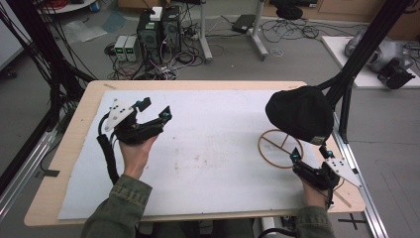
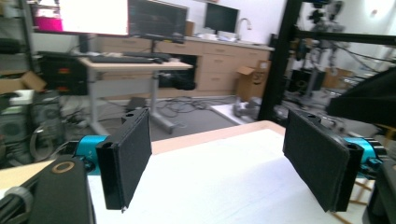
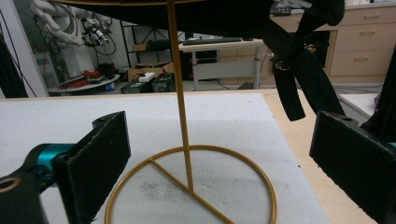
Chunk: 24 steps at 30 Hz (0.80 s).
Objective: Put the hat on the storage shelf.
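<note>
A black cap (image 1: 299, 113) sits on top of a thin gold wire stand (image 1: 278, 147) at the right of the white sheet (image 1: 208, 153). My right gripper (image 1: 310, 151) is just in front of the stand's ring base, open and holding nothing. In the right gripper view the stand's pole (image 3: 180, 93) and ring base (image 3: 196, 186) lie between and beyond the open right gripper (image 3: 219, 163), with the cap (image 3: 210, 11) and its strap (image 3: 299, 79) overhead. My left gripper (image 1: 151, 111) is raised over the sheet's left side, open and empty. The left gripper (image 2: 222, 163) looks across the sheet toward the cap (image 2: 369, 95).
The wooden table (image 1: 74, 144) carries the white sheet. A black frame post (image 1: 366, 44) rises just behind the cap at the table's right edge. Computer boxes (image 1: 158, 29) and cables lie on the floor beyond the far edge.
</note>
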Tool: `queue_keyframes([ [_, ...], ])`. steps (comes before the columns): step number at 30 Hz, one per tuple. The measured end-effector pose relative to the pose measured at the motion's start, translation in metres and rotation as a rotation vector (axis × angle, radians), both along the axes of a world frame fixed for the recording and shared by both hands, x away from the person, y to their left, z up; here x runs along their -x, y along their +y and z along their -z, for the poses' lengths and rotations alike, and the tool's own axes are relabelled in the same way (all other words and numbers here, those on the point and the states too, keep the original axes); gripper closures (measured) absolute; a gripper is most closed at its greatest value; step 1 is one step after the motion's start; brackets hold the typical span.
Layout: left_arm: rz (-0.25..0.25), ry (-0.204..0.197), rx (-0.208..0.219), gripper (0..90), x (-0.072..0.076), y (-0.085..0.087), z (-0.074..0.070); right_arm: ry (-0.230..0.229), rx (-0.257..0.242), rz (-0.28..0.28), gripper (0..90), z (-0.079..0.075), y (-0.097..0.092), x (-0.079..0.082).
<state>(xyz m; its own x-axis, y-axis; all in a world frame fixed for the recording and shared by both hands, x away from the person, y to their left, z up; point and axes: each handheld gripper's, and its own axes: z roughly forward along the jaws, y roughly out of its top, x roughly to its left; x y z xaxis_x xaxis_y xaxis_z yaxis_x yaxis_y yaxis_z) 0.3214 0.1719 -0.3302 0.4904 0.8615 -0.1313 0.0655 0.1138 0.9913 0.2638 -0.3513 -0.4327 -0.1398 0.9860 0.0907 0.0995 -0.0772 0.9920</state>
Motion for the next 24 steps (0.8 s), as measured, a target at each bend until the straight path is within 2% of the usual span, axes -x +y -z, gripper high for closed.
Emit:
queue_keyframes([
  [6, -0.115, 0.015, -0.005, 21.6, 0.009, 0.030, 0.011, 0.003, 0.001, 0.006, 4.1, 0.000, 0.000, 0.000],
  [10, -0.226, 0.000, -0.016, 20.4, 0.018, 0.047, 0.021, 0.003, -0.001, 0.013, 4.2, 0.000, -0.001, 0.001],
  [12, -0.269, 0.012, -0.016, 20.1, 0.023, 0.056, 0.026, 0.004, -0.001, 0.013, 4.1, 0.000, 0.000, 0.001],
  [15, -0.324, 0.006, -0.031, 20.8, 0.033, 0.067, 0.040, 0.004, 0.003, 0.014, 4.1, 0.000, 0.000, 0.001],
  [18, -0.388, 0.032, -0.037, 20.9, 0.041, 0.078, 0.056, 0.004, 0.013, 0.015, 4.1, 0.000, -0.001, 0.001],
  [19, -0.414, 0.040, -0.044, 21.2, 0.042, 0.081, 0.061, 0.010, 0.011, 0.019, 4.1, 0.001, -0.001, 0.001],
  [21, -0.469, 0.062, -0.086, 22.9, 0.045, 0.085, 0.071, 0.010, 0.011, 0.019, 4.2, 0.001, 0.000, 0.001],
  [24, -0.528, 0.048, -0.123, 22.5, 0.050, 0.087, 0.083, 0.011, 0.011, 0.016, 4.1, 0.001, 0.003, 0.000],
])
